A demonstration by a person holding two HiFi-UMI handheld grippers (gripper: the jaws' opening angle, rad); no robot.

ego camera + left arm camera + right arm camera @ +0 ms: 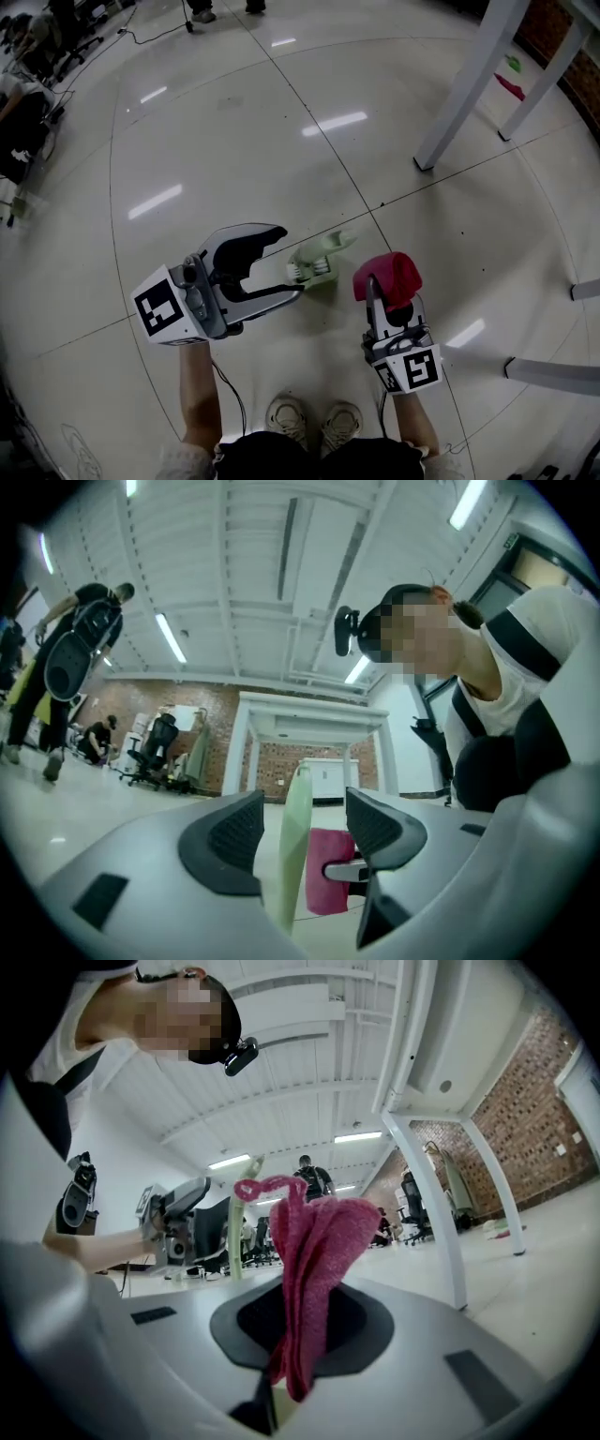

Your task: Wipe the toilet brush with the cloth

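The pale green toilet brush [319, 262] has its slim handle between the parted jaws of the left gripper [291, 262], clear of one pad. The pink cloth [387, 277], bunched in folds, sticks out of the right gripper [392, 302], pinched tight.

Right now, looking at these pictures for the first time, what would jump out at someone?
The bright pink cloth bunched in the right gripper, low and right of centre in the head view, draws the eye first. Beside it, a pale green toilet brush stands between the jaws of the left gripper, both over a glossy tiled floor.
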